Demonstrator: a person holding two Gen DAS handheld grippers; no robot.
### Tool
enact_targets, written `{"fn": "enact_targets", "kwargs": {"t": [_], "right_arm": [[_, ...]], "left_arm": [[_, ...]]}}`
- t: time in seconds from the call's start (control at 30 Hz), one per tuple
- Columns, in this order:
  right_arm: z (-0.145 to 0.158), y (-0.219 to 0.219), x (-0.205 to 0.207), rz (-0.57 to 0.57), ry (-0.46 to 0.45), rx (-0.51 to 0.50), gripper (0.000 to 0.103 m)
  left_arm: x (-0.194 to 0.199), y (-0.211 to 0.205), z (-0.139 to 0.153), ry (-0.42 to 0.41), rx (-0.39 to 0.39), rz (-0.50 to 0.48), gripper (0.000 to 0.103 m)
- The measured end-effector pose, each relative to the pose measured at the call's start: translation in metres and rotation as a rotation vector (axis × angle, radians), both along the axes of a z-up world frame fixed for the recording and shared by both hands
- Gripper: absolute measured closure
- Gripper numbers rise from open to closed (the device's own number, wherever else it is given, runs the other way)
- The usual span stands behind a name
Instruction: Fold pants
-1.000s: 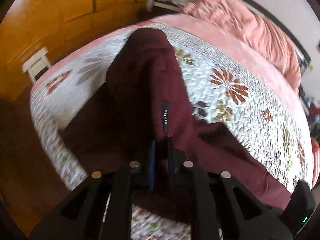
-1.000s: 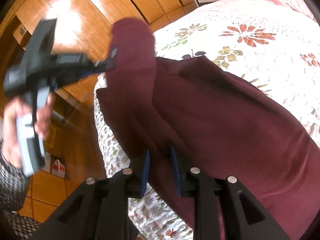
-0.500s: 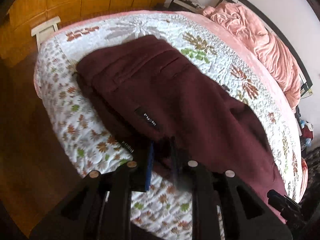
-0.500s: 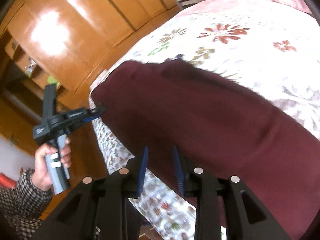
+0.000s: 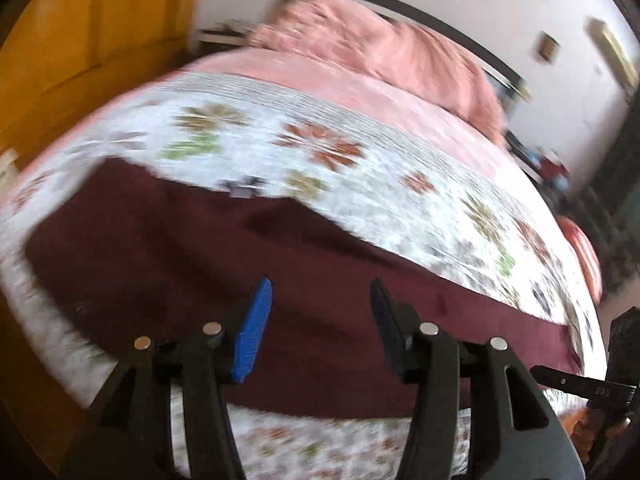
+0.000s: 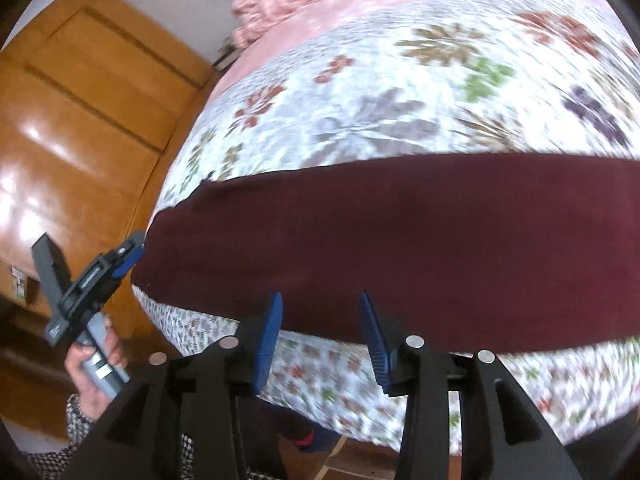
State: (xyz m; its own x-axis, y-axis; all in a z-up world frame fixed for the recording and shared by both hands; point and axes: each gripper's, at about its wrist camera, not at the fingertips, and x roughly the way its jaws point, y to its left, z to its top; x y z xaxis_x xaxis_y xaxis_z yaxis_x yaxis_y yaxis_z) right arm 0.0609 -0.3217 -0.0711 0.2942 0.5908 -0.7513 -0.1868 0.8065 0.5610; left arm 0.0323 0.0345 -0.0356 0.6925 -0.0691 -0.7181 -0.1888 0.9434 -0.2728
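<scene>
The dark maroon pants point(image 5: 168, 248) lie flat in a long band on the floral quilt point(image 5: 320, 152), along the bed's near edge. My left gripper point(image 5: 320, 284) hovers over the band, its jaws opening, with no cloth pinched between the blue pads. In the right wrist view the pants point(image 6: 400, 240) run from left to right. My right gripper point(image 6: 320, 298) stands just off their near edge, jaws opening, nothing between them. The left gripper point(image 6: 120, 260), held by a hand point(image 6: 92, 376), sits at the pants' left end. The right gripper point(image 5: 580, 384) shows at the left view's right edge.
A crumpled pink blanket point(image 5: 380, 52) and dark headboard point(image 5: 440, 16) lie at the bed's far end. Wooden wardrobe doors point(image 6: 80, 120) stand to the left of the bed. Brown floor point(image 6: 352, 460) runs below the quilt's hanging side.
The pants, lifted and draped a second ago, now lie flat on the quilt. Both grippers have let go of the cloth, opened, and drawn back toward the bed's near edge.
</scene>
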Motion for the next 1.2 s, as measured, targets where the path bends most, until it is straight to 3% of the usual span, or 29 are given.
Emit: {"fn": "enact_targets", "kwargs": {"t": [0.1, 0.2, 0.23, 0.27, 0.33, 0.47, 0.6, 0.83, 1.17, 1.2], "right_arm": [[-0.001, -0.026, -0.004, -0.064, -0.015, -0.041, 0.061], [-0.006, -0.052, -0.009, -0.119, -0.005, -0.054, 0.059], [-0.008, -0.06, -0.01, -0.132, -0.003, -0.063, 0.059], [-0.01, -0.067, -0.011, -0.146, -0.001, -0.071, 0.059], [-0.015, -0.088, -0.012, -0.193, 0.014, -0.067, 0.058], [-0.016, -0.132, -0.017, -0.327, 0.048, -0.014, 0.052], [-0.019, -0.175, -0.025, -0.444, 0.089, -0.072, 0.045], [-0.05, -0.239, -0.035, -0.597, 0.177, -0.009, 0.043], [-0.074, -0.26, -0.006, -0.681, 0.142, 0.148, 0.041], [-0.073, -0.26, -0.004, -0.681, 0.131, 0.144, 0.052]], "left_arm": [[0.029, -0.024, -0.031, 0.112, 0.06, -0.074, 0.047], [0.035, -0.024, -0.082, 0.31, 0.032, -0.085, 0.054], [0.031, -0.021, -0.091, 0.304, 0.02, -0.082, 0.054], [0.023, -0.022, -0.091, 0.263, 0.043, -0.087, 0.057], [0.019, -0.028, -0.087, 0.263, 0.086, -0.105, 0.057], [0.022, -0.04, -0.065, 0.215, 0.014, -0.105, 0.042], [0.033, -0.077, -0.055, 0.177, 0.04, -0.171, 0.033], [0.041, -0.121, -0.073, 0.207, 0.03, -0.231, 0.032], [0.034, -0.123, -0.081, 0.225, 0.042, -0.224, 0.025], [0.036, -0.122, -0.081, 0.225, 0.034, -0.22, 0.025]]}}
